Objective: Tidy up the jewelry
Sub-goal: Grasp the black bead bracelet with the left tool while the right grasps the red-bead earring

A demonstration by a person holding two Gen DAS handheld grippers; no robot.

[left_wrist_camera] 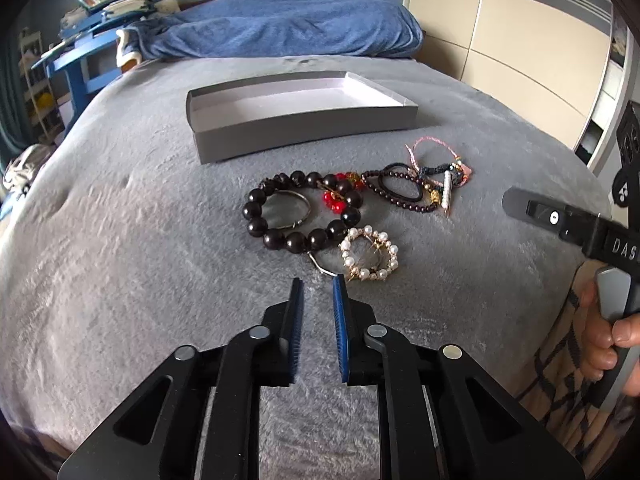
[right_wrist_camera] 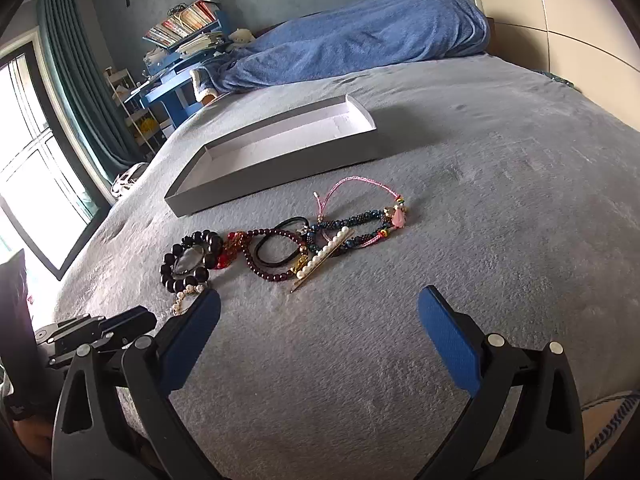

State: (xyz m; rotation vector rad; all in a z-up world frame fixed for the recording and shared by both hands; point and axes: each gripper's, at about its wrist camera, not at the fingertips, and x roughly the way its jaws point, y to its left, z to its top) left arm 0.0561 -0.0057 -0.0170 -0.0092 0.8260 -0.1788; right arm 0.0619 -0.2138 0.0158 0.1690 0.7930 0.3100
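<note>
A pile of jewelry lies on the grey bed cover. It includes a black bead bracelet (left_wrist_camera: 264,225) (right_wrist_camera: 171,272), a pearl ring bracelet (left_wrist_camera: 385,265), a dark red bead bracelet (left_wrist_camera: 400,201) (right_wrist_camera: 267,273), a pearl hair clip (left_wrist_camera: 447,192) (right_wrist_camera: 325,253) and a pink cord bracelet (left_wrist_camera: 435,146) (right_wrist_camera: 362,184). An empty grey tray box (left_wrist_camera: 304,128) (right_wrist_camera: 280,168) stands behind them. My left gripper (left_wrist_camera: 318,286) is open a little, empty, just short of the pearl bracelet. My right gripper (right_wrist_camera: 320,308) is wide open and empty, before the hair clip.
A blue blanket (left_wrist_camera: 288,28) (right_wrist_camera: 360,28) is heaped at the head of the bed. A blue desk with books (left_wrist_camera: 92,40) (right_wrist_camera: 180,56) stands at the left. Wardrobe doors (left_wrist_camera: 520,40) are at the right. A window with curtains (right_wrist_camera: 60,120) is at the left.
</note>
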